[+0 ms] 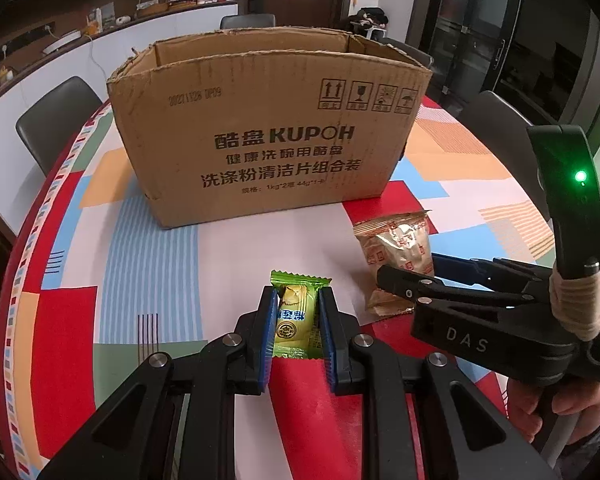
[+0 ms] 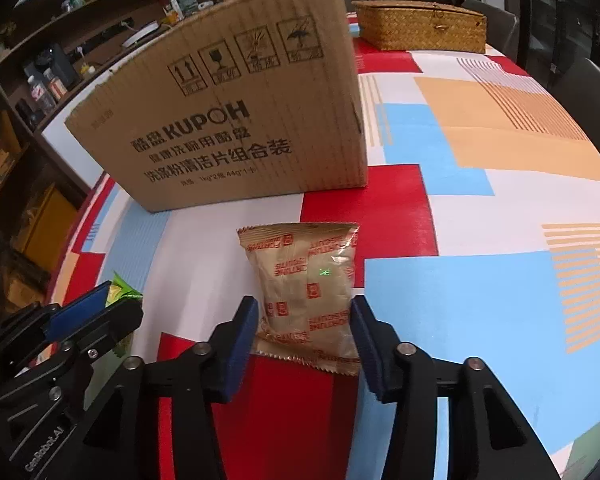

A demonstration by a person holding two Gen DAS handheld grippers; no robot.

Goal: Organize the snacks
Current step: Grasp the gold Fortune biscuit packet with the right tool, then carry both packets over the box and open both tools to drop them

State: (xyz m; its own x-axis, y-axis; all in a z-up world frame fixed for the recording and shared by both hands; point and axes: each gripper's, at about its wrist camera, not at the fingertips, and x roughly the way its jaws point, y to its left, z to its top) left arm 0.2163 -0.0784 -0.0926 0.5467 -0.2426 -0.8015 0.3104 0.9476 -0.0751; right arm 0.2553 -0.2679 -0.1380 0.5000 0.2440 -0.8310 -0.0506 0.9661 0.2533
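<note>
Currently the left gripper point(image 1: 299, 304) is narrowed onto the green-wrapped snack point(image 1: 295, 316); the right gripper point(image 2: 305, 320) straddles the gold biscuit packet point(image 2: 306, 292), jaws apart, contact unclear. Both snacks lie near the table's point(image 2: 480, 200) front edge, before the cardboard box point(image 1: 268, 128)

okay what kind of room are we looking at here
Most likely a home dining room. A round table under a colourful patterned cloth has dark chairs around it, a woven lidded basket sits at its far side, and cluttered household shelves line the wall.
</note>
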